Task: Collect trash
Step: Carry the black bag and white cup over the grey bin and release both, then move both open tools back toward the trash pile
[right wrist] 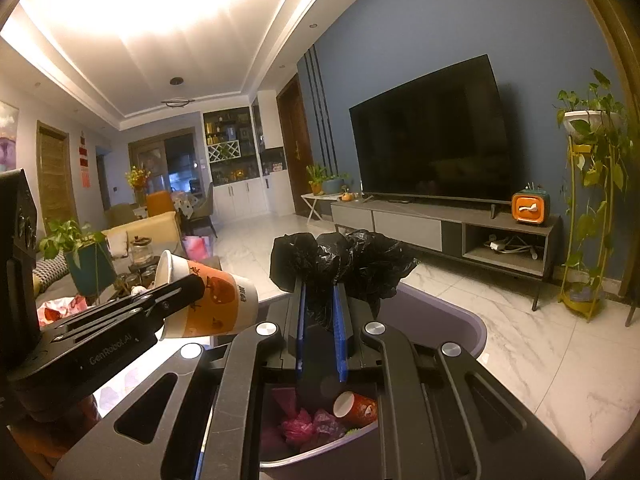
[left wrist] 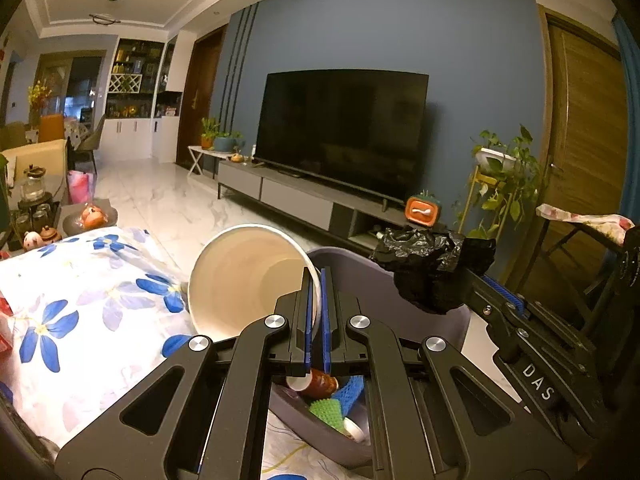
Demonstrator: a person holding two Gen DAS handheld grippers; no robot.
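My left gripper is shut on the rim of a white paper cup, held tilted over the grey trash bin. The cup, orange-patterned outside, also shows in the right wrist view. My right gripper is shut on a crumpled black plastic bag above the bin; the bag also shows in the left wrist view. Inside the bin lie another cup, pink wrappers and green and blue netting.
A table with a blue-flowered cloth lies left of the bin. A TV stands on a low cabinet across a marble floor. A plant stand is at the right, a tea tray at the far left.
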